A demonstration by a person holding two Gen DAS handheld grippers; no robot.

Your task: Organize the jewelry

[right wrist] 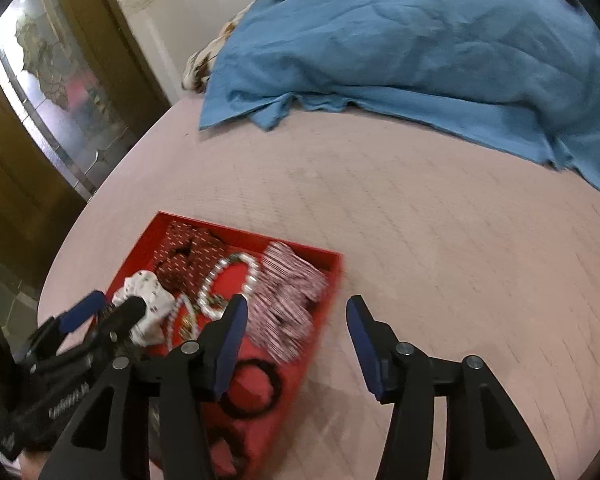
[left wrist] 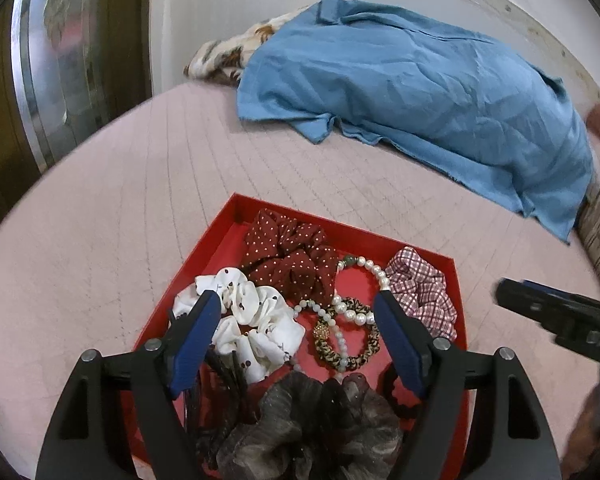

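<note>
1. A shallow red tray (left wrist: 204, 248) lies on a pink quilted bed (left wrist: 100, 240), holding hair ties and jewelry.
2. At the tray's far end sits a dark red scrunchie with white dots (left wrist: 290, 254). Beside it, toward the far right corner, lies a pink checked scrunchie (left wrist: 422, 292).
3. A pearl necklace (left wrist: 370, 270) loops between these two scrunchies, with a green bead near its far end.
4. In the middle of the tray lies a leopard-print bracelet (left wrist: 350, 338), crossed by a strand of pale beads (left wrist: 332, 326).
5. On the left side sits a white scrunchie with dark spots (left wrist: 256, 320). Nearest the left camera lies a grey-brown scrunchie (left wrist: 316, 428), with thin black hair ties (left wrist: 220, 376) to its left.
6. From the right wrist view, a black hair tie ring (right wrist: 252, 390) rests on the tray's bare red floor near the right side.
7. The left hand-held gripper (left wrist: 298, 312) hovers over the tray with its jaws spread wide, holding nothing; the white scrunchie and the bracelet lie between its blue-padded fingers.
8. The right hand-held gripper (right wrist: 296, 312) is also spread wide and holds nothing. Its left finger is over the tray's right edge; its right finger is over the bed.
9. Farther back on the bed, a blue cloth (left wrist: 412, 92) covers a brown and white patterned blanket (left wrist: 228, 56).
10. A door with a frosted glass panel (right wrist: 56, 80) stands to the left.
</note>
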